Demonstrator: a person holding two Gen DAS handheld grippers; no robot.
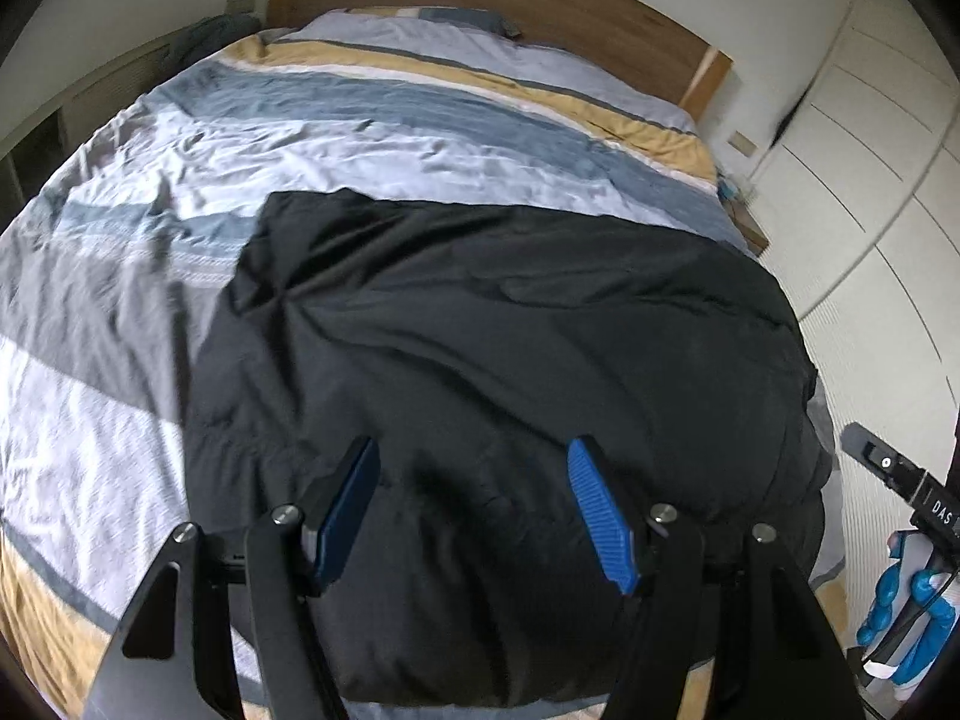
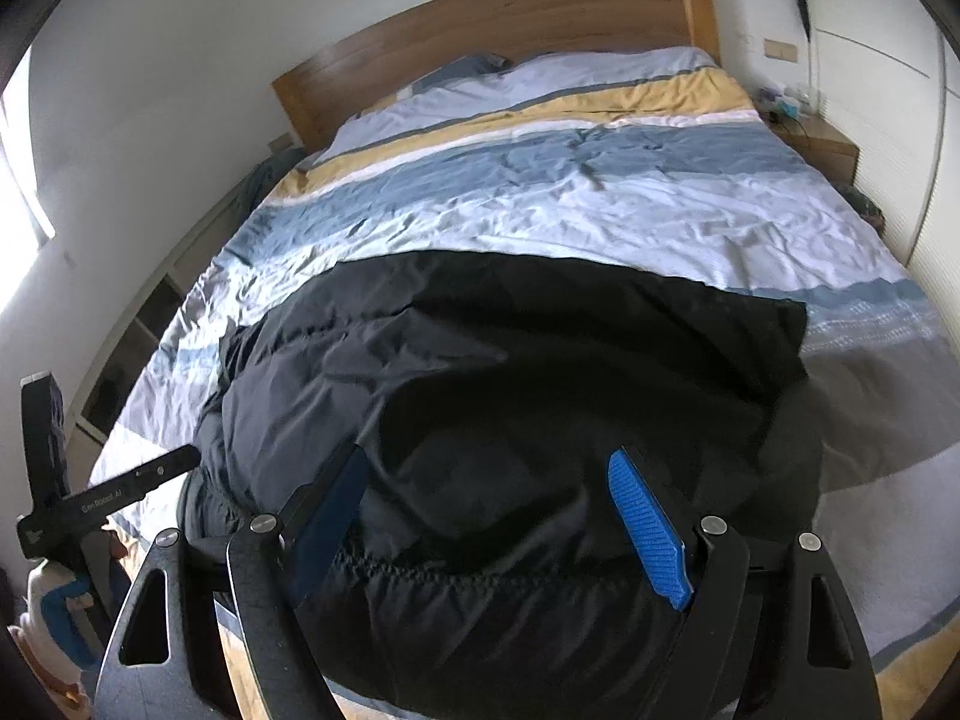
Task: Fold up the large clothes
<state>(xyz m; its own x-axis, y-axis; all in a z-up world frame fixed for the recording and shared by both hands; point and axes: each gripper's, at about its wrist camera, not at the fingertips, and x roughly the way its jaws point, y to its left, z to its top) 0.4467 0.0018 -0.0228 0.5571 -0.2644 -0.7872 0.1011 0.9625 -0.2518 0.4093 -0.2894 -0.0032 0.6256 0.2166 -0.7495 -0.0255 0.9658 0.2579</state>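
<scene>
A large black padded garment (image 1: 510, 360) lies folded in a rough rectangle on the near part of the bed; it also shows in the right wrist view (image 2: 510, 372), with an elastic hem at its near edge. My left gripper (image 1: 474, 450) is open and empty, hovering above the garment's near edge. My right gripper (image 2: 486, 462) is open and empty above the garment's near edge too. The right gripper's body (image 1: 900, 480) shows at the left view's right edge. The left gripper's body (image 2: 90, 498) shows at the right view's left edge.
The bed has a striped duvet (image 1: 300, 138) in white, blue, grey and yellow, and a wooden headboard (image 2: 492, 24). A white wardrobe (image 1: 870, 150) and a small nightstand (image 2: 822, 144) stand on the right. Shelving (image 2: 138, 348) runs along the left wall.
</scene>
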